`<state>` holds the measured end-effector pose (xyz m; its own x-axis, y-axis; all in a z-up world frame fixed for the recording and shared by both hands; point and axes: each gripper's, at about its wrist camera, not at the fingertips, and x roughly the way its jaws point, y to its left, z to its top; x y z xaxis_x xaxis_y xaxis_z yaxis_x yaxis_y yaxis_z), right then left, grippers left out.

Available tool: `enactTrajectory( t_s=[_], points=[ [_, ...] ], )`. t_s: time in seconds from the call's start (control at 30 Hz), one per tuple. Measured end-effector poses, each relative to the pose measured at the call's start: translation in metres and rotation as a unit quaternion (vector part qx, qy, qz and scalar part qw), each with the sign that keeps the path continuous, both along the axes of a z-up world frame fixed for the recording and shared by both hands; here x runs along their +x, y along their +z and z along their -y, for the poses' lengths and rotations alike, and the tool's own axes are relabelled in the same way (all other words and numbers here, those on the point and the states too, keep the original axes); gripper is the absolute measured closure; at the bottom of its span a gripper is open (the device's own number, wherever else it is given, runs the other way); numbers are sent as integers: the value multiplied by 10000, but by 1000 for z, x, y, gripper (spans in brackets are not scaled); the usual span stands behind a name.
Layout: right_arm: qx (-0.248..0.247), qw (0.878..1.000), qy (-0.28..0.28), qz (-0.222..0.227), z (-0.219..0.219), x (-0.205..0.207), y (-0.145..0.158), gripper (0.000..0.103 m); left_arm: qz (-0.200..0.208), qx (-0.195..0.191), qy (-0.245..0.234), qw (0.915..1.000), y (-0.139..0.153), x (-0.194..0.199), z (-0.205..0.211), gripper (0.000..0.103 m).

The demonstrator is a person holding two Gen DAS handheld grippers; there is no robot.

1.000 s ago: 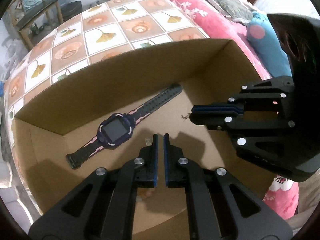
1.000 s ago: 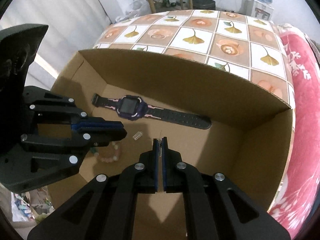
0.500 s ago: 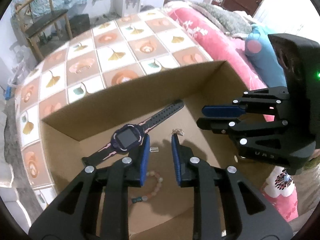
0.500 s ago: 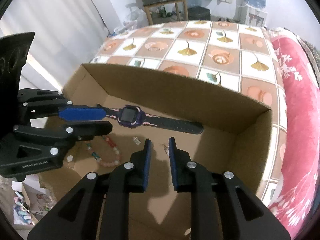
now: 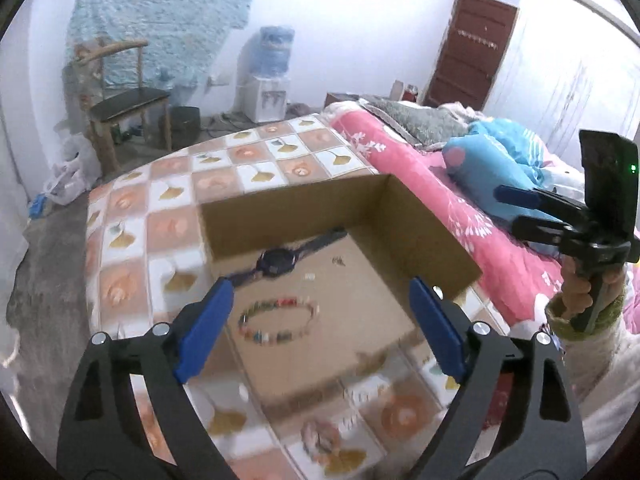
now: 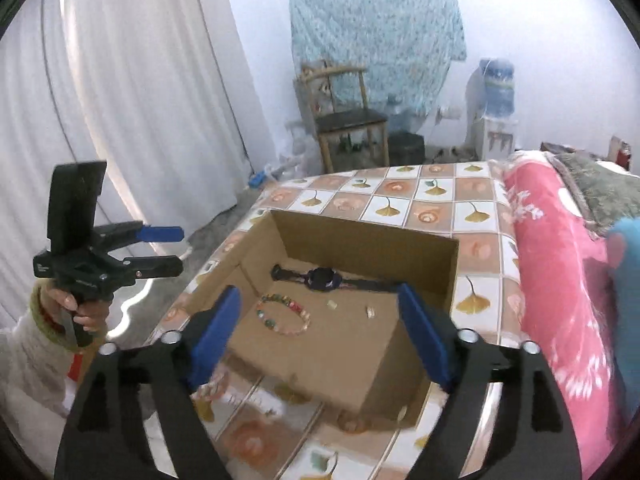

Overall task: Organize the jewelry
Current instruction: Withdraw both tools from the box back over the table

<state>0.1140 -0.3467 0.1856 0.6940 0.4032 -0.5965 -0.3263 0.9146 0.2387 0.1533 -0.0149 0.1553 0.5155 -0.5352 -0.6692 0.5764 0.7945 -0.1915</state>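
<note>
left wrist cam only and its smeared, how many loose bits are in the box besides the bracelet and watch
Observer: Two. The right wrist view shows a pale small piece and a second small piece lying apart on the box floor, right of the bead bracelet and nearer than the watch.
Operator: where does my left gripper sit relative to the box
Observer: The left gripper is off to the box's left, beyond the table edge, jaws open and empty.
Operator: whats out on that side
Observer: A white curtain hanging down to the floor.
</note>
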Motion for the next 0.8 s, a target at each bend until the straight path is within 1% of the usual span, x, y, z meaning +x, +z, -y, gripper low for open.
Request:
enactTrajectory(
  t_s=[0.07,0.1,0.17,0.27,0.37,0.47,0.57,0.63,0.7,0.77,0.8],
  points=[
    [-10,9999,-141,-38,-2,-20,-10,13,76,69,158,9998,-13,-20,-10,14],
    [-57,9996,-263,-127,-4,-32,-20,12,161,141,260,9994,-22,-32,-14,14],
    [-94,9986,-451,-252,-5,-43,-35,10,182,176,390,9989,-38,-47,-19,14],
    [-347,9943,-908,-449,-13,-60,-65,8,-136,102,478,9987,-71,-61,-19,14],
    [-911,9863,-1265,-541,-26,-67,-87,7,-325,305,607,9972,-101,-70,-14,14],
    [-1184,9816,-1360,-635,-35,-73,-108,7,-389,487,574,9964,-125,-82,-6,14],
    [-1358,9741,-1655,-726,-40,-73,-125,7,-520,398,503,9966,-140,-92,-4,14],
    [-1452,9727,-1655,-736,-43,-74,-131,7,-570,371,472,9966,-146,-96,-1,14],
    [-1538,9718,-1675,-628,-44,-76,-133,7,-492,513,491,9963,-152,-99,5,15],
    [-1504,9750,-1575,-450,-44,-80,-132,7,-393,576,510,9963,-153,-102,9,23],
    [-1438,9773,-1507,-391,-45,-81,-131,7,-391,569,505,9963,-152,-103,9,24]
  ],
)
